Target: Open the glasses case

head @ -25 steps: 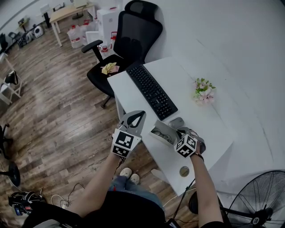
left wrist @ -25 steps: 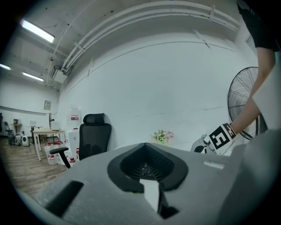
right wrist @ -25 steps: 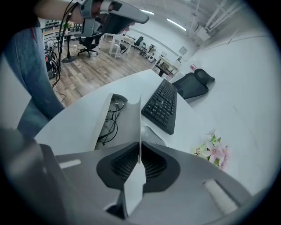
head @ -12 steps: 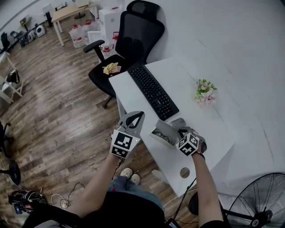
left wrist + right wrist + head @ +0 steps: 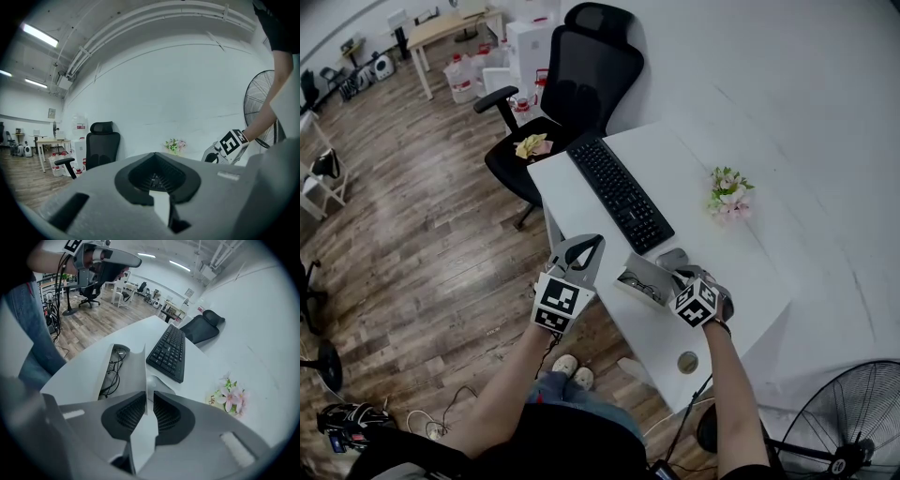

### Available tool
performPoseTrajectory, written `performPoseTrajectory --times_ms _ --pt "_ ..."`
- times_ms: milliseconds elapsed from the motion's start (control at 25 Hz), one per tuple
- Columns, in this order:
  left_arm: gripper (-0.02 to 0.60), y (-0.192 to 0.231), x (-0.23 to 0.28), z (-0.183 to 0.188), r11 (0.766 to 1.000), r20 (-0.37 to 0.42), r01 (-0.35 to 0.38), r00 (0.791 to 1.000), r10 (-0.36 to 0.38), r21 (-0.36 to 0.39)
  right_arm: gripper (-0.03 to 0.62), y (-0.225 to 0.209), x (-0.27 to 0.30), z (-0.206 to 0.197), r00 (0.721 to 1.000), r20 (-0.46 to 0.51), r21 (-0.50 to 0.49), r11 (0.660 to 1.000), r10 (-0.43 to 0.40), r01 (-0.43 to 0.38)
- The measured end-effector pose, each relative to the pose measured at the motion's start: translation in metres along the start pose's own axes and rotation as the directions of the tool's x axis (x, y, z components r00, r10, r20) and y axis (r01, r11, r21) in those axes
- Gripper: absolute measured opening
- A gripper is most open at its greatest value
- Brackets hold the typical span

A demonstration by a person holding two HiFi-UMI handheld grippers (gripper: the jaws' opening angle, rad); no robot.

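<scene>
Shows a white surface (image 5: 741, 281) with the case (image 5: 639, 279) at its near left edge, already open. Finds right tongs (image 5: 149, 397) just easing apart round the upright lid (image 5: 133, 366), pads no longer pinching it. Finds left tongs (image 5: 592, 246) clenched on nothing, left of the surface. Reveals glasses (image 5: 112, 371) inside. Looks like the release after opening. Calls next for drawing back off the lid without tipping it shut.
</scene>
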State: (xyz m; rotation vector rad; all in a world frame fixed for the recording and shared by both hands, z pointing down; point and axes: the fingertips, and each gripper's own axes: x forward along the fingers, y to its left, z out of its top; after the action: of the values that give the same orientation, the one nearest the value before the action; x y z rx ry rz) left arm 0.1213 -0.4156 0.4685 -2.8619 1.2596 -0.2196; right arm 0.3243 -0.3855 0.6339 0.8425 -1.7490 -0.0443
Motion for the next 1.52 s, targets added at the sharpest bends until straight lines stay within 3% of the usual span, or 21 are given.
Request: performPoseTrajectory --times_ms 240,400,520,640,880,1000,1160,1320,1520 --pt "0.008 -0.01 0.005 0.006 1.0 0.014 0.024 1.0 -0.024 0.004 0.057 -0.004 -0.022 0.005 0.997 0.07 0.084 0.996 -0.036 0.03" --pt "0.008 -0.017 0.008 0.013 0.999 0.028 0.041 0.999 -0.042 0.008 0.038 -0.018 -0.053 0.017 0.972 0.195 0.283 0.956 -0.131 0.072" --pt "0.008 -0.025 0.011 0.021 0.998 0.04 0.056 0.998 -0.057 0.015 0.034 -0.032 -0.085 0.026 0.917 0.309 0.482 0.873 -0.253 0.079" --pt "0.008 -0.033 0.012 0.029 0.997 0.054 0.07 0.996 -0.072 0.025 0.029 -0.041 -0.116 0.032 0.844 0.376 0.596 0.797 -0.382 0.095" --pt "0.008 -0.04 0.015 0.045 0.996 0.088 0.087 0.992 -0.088 0.015 0.02 -0.056 -0.171 0.029 0.675 0.399 0.793 0.603 -0.621 0.085" --pt "0.008 -0.042 0.015 0.049 0.996 0.094 0.087 0.992 -0.088 0.011 0.008 -0.053 -0.193 0.023 0.613 0.387 0.836 0.543 -0.688 0.081" --pt "0.008 -0.042 0.015 0.051 0.996 0.101 0.087 0.991 -0.087 0.0 0.008 -0.041 -0.202 0.016 0.594 0.366 0.846 0.522 -0.717 0.11" --pt "0.008 -0.045 0.016 0.053 0.996 0.107 0.091 0.99 -0.091 -0.002 0.008 -0.031 -0.209 0.001 0.57 0.329 0.883 0.46 -0.753 0.098" --pt "0.008 -0.048 0.015 0.055 0.995 0.109 0.098 0.989 -0.097 -0.004 0.008 -0.028 -0.218 -0.005 0.549 0.311 0.899 0.428 -0.775 0.096"
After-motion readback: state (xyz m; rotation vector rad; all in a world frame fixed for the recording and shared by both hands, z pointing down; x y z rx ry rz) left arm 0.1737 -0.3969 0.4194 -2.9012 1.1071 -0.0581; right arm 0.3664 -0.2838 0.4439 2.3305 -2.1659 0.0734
